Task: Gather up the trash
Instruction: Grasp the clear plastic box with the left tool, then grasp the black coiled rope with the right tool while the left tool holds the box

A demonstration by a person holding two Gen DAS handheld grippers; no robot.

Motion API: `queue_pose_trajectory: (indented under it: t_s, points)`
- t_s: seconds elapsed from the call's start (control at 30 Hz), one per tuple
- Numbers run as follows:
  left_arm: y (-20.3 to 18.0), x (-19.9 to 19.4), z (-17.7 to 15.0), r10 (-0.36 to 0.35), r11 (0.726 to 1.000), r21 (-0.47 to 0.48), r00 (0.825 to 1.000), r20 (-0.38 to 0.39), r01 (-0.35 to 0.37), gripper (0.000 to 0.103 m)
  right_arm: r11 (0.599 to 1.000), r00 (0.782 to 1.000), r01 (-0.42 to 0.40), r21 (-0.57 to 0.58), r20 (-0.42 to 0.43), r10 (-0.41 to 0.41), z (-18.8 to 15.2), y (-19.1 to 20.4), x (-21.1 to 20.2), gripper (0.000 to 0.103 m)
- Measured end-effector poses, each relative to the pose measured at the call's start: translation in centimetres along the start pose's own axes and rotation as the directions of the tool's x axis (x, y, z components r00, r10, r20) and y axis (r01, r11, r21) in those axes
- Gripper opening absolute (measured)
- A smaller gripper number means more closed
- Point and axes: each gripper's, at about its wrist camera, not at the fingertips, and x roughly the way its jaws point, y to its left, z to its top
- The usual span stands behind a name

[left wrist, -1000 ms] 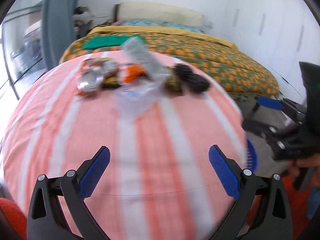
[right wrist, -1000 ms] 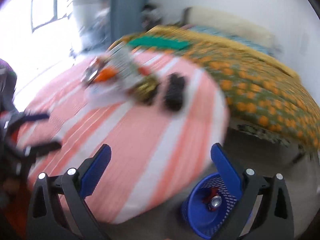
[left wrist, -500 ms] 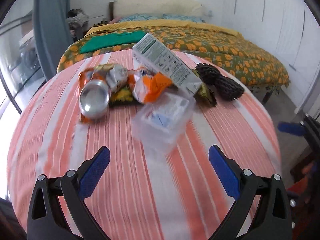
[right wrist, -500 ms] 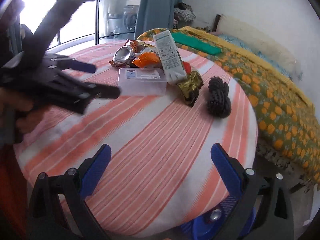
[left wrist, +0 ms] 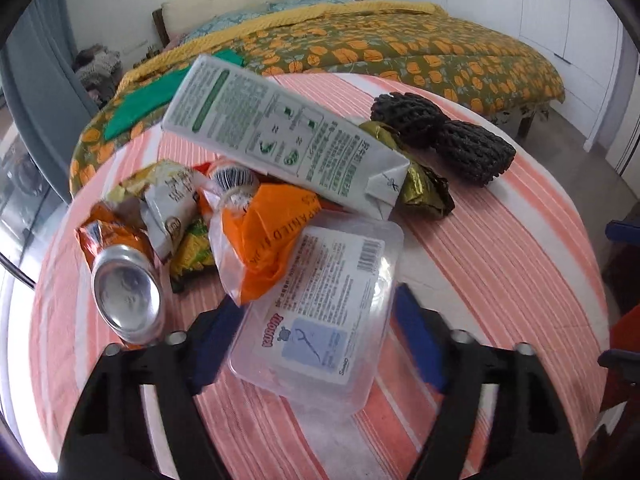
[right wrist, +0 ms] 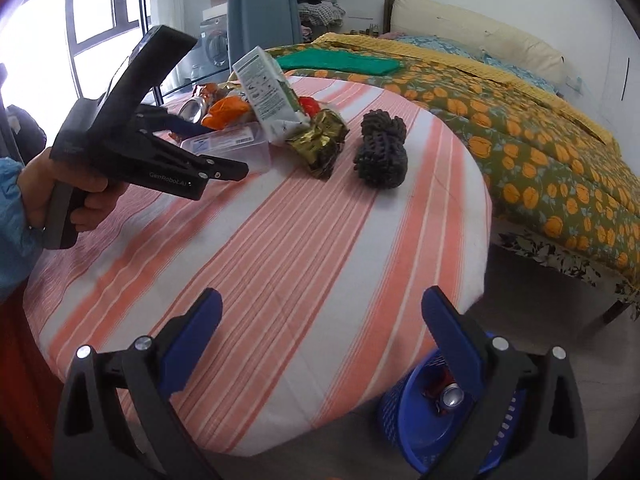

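Since a second ago, left gripper (left wrist: 312,332) reached the clear plastic box (left wrist: 320,312); jaws closing around it (not yet clamped), right gripper (right wrist: 320,334) released.

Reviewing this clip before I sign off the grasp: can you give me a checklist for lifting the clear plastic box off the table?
1. Clear plastic box sits between the left tool fingers: ok.
2. Pads pressing on the box: not ok; the jaws are closing, and contact is not clear.
3. Box free of neighbours: not ok; the orange bag overlaps its far corner and the carton leans just above.
4. Can clear of the left finger: cannot tell; it lies very close.
5. Right tool open and empty: ok.
6. Blue basket ready beside the table: ok.
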Motion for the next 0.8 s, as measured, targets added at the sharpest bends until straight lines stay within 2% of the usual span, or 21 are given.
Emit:
queue_pose_trajectory:
  t_s: [0.13,0.23,0.37,0.4,0.5,0.6,0.7,0.77,0.8]
  points:
    - [0.1,-1.2,-1.3,0.003,0.998,-0.065,1.000,0.002,-0.002,0.071,1.000,1.000,-0.002,0.026,0.004,0.002,0.3,-0.7,-0.1,0.097]
    - [0.0,-3.2,-3.8,-0.012,0.988,-0.154,1.000,-0.019,0.009,0.071,0.999,1.000,0.002,0.046,0.001,-0.002,0.4,-1.2,-0.1,0.097]
    - [-0.8,-5.8,-7.0,-0.030,0.979,-0.203,0.999,-0.017,0.026,0.071,0.996,1.000,0.006,0.092,-0.027,-0.004,0.1,-2.1,0.6,0.097]
    - [-0.9,-6.1,-7.6,-0.035,0.978,-0.208,0.999,-0.013,0.031,0.073,0.994,0.999,0.004,0.109,-0.036,0.000,0.1,-2.4,0.9,0.097]
    - [-1.1,-6.3,-8.3,-0.028,0.978,-0.206,1.000,0.003,0.028,0.087,0.989,0.999,0.011,0.147,-0.051,-0.003,0.9,-3.5,1.8,0.097]
    - [-1.2,-5.8,-8.6,-0.031,0.980,-0.196,0.999,0.012,0.033,0.089,0.982,0.999,0.033,0.186,-0.040,-0.026,3.4,-5.1,2.7,0.097]
    - [-1.7,-4.9,-8.4,-0.006,0.987,-0.159,1.000,0.003,0.006,0.091,0.972,0.998,0.012,0.234,-0.058,0.001,6.8,-6.8,4.4,0.095]
    - [-1.9,-4.9,-8.6,-0.004,0.988,-0.157,1.000,0.011,0.006,0.092,0.972,0.997,0.009,0.233,-0.077,0.009,8.8,-7.1,6.0,0.085]
    - [-1.9,-4.9,-8.6,-0.009,0.987,-0.158,1.000,0.012,0.010,0.092,0.974,0.996,0.018,0.226,-0.085,0.002,9.6,-7.2,6.6,0.083]
